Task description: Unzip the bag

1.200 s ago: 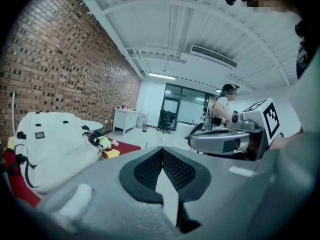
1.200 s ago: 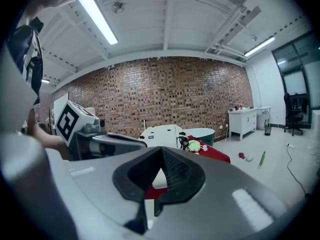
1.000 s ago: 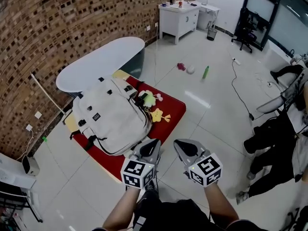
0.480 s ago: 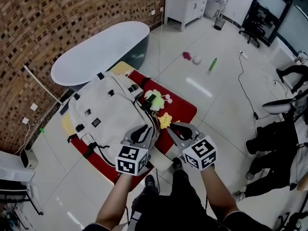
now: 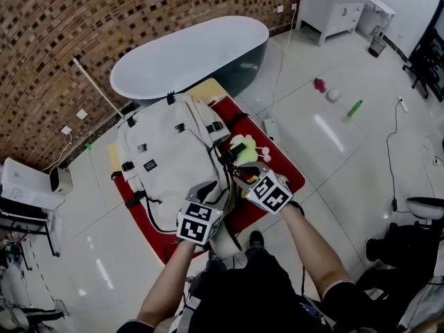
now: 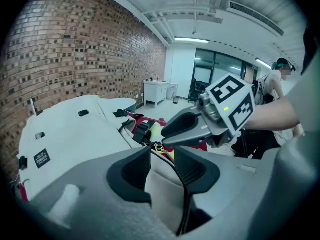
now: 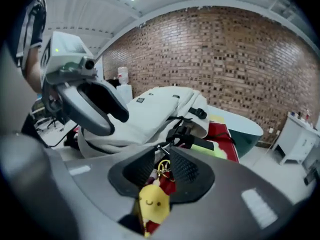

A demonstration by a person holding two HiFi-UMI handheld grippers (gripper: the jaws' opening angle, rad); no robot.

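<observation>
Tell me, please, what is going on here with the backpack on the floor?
A person holding a gripper in each hand bends over a pale backpack lying on a red mat beside a bathtub. The left gripper straddles the bag's zipped edge, and the right gripper has a key ring with a yellow charm between its jaws. Both pairs of jaws have just been opening and grip nothing.

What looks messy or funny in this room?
Three things lie loose on the tiled floor: a small pink thing, a white ball and a green bottle, scattered well away from the backpack. A bathtub beside the brick wall looks odd too, with a desk chair nearby.
</observation>
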